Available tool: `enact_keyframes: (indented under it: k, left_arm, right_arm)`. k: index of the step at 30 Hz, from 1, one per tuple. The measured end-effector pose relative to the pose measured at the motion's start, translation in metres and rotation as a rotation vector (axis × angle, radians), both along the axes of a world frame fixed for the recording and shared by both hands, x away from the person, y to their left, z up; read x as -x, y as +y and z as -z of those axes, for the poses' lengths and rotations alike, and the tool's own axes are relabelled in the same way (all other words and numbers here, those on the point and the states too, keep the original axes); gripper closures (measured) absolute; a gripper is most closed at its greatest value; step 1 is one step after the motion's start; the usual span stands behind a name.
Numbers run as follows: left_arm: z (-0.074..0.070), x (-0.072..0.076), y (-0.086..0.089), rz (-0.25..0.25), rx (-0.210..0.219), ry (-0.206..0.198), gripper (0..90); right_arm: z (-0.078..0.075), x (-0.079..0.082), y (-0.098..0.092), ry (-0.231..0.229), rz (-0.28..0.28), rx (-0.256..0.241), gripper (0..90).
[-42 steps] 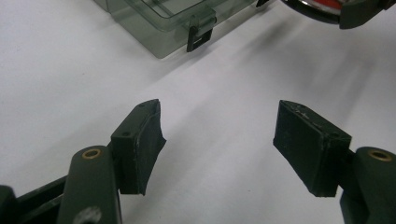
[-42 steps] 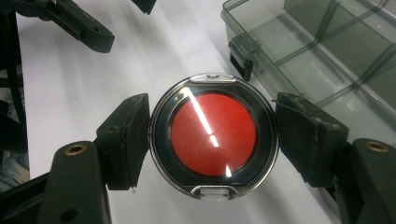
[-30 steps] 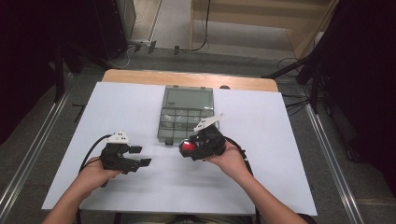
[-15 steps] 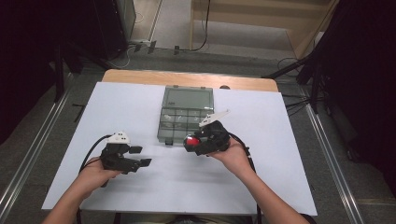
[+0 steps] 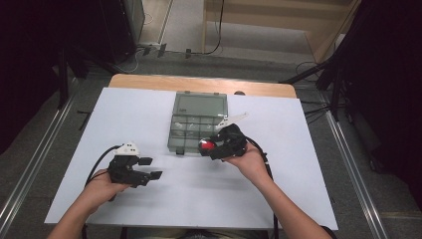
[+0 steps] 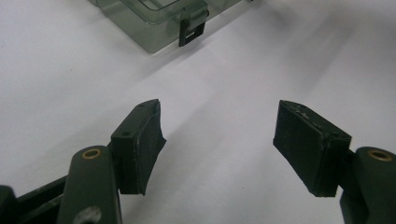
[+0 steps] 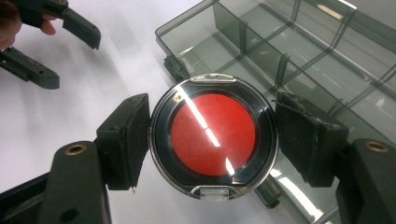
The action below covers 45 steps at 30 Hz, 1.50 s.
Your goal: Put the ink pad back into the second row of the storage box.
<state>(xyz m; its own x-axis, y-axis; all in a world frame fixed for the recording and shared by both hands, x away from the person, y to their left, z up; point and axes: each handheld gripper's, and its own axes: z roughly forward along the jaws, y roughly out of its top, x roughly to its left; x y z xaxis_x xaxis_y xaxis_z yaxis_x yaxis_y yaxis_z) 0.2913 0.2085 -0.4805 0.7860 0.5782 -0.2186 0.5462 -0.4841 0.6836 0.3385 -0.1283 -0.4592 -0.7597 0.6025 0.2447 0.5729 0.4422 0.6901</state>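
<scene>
A round clear case with a red disc (image 7: 212, 133) is clamped between the pads of my right gripper (image 7: 213, 140), which is shut on it. In the high view that case (image 5: 204, 145) hangs over the near right corner of a smoky clear compartment box (image 5: 198, 123) whose lid lies open toward the far side. The box's compartments (image 7: 299, 51) look bare. My left gripper (image 5: 152, 168) rests low over the white table at the near left, open with nothing between its fingers (image 6: 140, 140). The box's front latch (image 6: 191, 32) lies ahead of it.
A white sheet (image 5: 149, 114) covers the table, with a wooden edge (image 5: 199, 84) at the far side. The left gripper (image 7: 46, 51) shows farther off in the right gripper view. Cables trail from both grippers toward the person.
My right gripper has carried the red disc case a little farther and to the right, up to the box's near edge. The left gripper has stayed put.
</scene>
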Motion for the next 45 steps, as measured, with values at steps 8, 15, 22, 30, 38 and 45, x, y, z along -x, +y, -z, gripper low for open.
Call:
enact_keyframes:
  k: [8, 15, 22, 30, 38, 45]
  left_arm:
    - [0.0, 0.003, 0.002, -0.011, 0.003, -0.006, 31.8]
    - [0.0, 0.007, 0.005, -0.017, -0.001, -0.005, 31.8]
    - [0.001, 0.009, 0.007, -0.026, -0.002, -0.01, 31.8]
    - [0.001, 0.011, 0.008, -0.034, 0.002, -0.009, 31.8]
    - [0.001, 0.012, 0.008, -0.029, 0.004, -0.008, 31.7]
    - [0.001, 0.012, 0.008, -0.035, 0.004, -0.007, 31.7]
  right_arm:
    - [0.001, -0.008, 0.0, -0.008, 0.011, 0.002, 31.0]
    - [0.003, -0.015, 0.0, -0.002, 0.023, 0.004, 31.0]
    - [0.004, -0.02, 0.002, -0.004, 0.029, 0.009, 31.0]
    - [0.008, -0.028, 0.003, -0.011, 0.043, 0.019, 31.0]
    - [0.011, -0.033, 0.004, -0.006, 0.062, 0.027, 30.9]
    - [0.016, -0.036, 0.009, -0.018, 0.072, 0.048, 30.9]
